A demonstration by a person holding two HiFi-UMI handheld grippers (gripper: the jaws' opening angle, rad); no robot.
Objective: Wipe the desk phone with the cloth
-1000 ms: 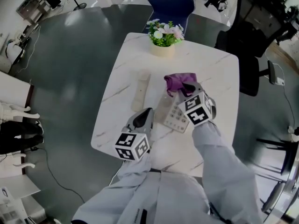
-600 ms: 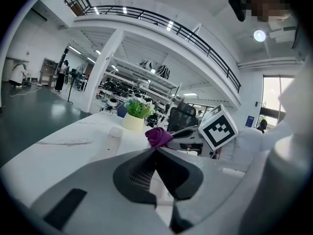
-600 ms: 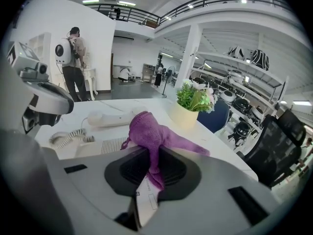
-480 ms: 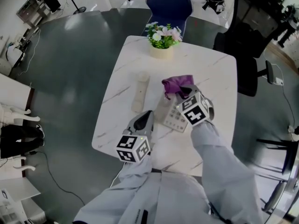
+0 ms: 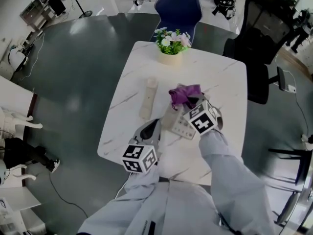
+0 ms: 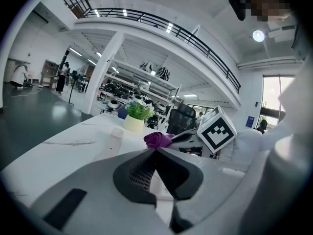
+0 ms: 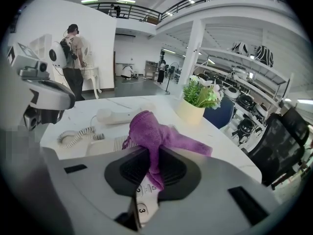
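- As far as I can see from here, the desk phone (image 5: 183, 125) sits mid-table with its keypad facing up, and its handset (image 5: 148, 98) lies off the cradle to the left, joined by a coiled cord (image 7: 73, 136).
- Bunched at the phone's far end is the purple cloth (image 5: 183, 94), pinched in the right gripper (image 5: 190, 102), whose jaws are closed tight on a fold of it.
- Just at the phone's near-left edge, the left gripper (image 5: 155, 125) has its jaws drawn together with nothing between them; I'd guess it is there to steady the base.
- My reading is that wiping is under way on the far part of the phone. The keypad on the near side and the handset look like what remains, though no surface shows plainly whether it has been wiped.
- Farther out on the white marble table (image 5: 217, 77) stands a flower pot (image 5: 170, 58), with a blue chair (image 5: 178, 6) beyond it.
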